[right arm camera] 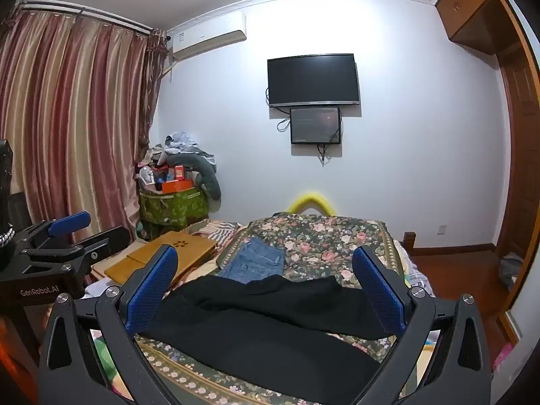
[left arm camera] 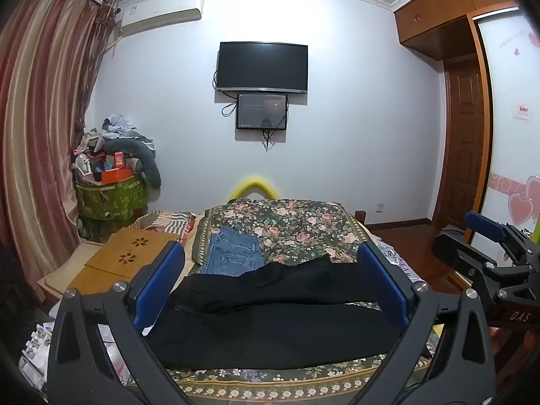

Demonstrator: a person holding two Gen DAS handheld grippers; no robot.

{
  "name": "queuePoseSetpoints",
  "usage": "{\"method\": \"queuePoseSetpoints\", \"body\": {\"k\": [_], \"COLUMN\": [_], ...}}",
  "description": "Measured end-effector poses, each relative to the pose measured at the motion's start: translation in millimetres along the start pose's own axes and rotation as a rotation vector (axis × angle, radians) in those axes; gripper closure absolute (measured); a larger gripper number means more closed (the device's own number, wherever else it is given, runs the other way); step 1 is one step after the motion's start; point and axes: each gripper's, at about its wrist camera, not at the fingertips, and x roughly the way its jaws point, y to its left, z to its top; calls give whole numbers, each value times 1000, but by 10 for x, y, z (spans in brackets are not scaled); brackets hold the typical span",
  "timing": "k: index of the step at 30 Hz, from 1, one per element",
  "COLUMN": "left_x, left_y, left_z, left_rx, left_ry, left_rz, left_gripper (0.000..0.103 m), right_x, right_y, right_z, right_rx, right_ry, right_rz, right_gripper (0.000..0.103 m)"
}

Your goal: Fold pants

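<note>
The pants (left arm camera: 270, 317) lie crosswise just ahead of both grippers, left (left arm camera: 270, 290) and right (right arm camera: 266, 290) (jaws spread, holding nothing), neither clearly nearer.

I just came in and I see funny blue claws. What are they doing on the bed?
A person is holding two grippers and getting ready to fold the black pants lying spread on the flowery bedspread. The left gripper and the right gripper both hang above the pants with jaws wide open, holding nothing. A folded pair of jeans lies farther back on the bed.
</note>
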Motion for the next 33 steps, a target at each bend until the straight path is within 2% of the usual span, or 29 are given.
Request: {"method": "queuePoseSetpoints", "body": {"k": [33], "left_x": [86], "left_y": [-33], "left_z": [-30], "left_rx": [7], "left_ry": [5], "left_rz": [-2], "left_gripper": [0], "right_x": [62], "right_y": [-104], "right_z": [3], "right_rx": [20], "right_ry": [12], "right_rz": [-18], "right_gripper": [0]}}
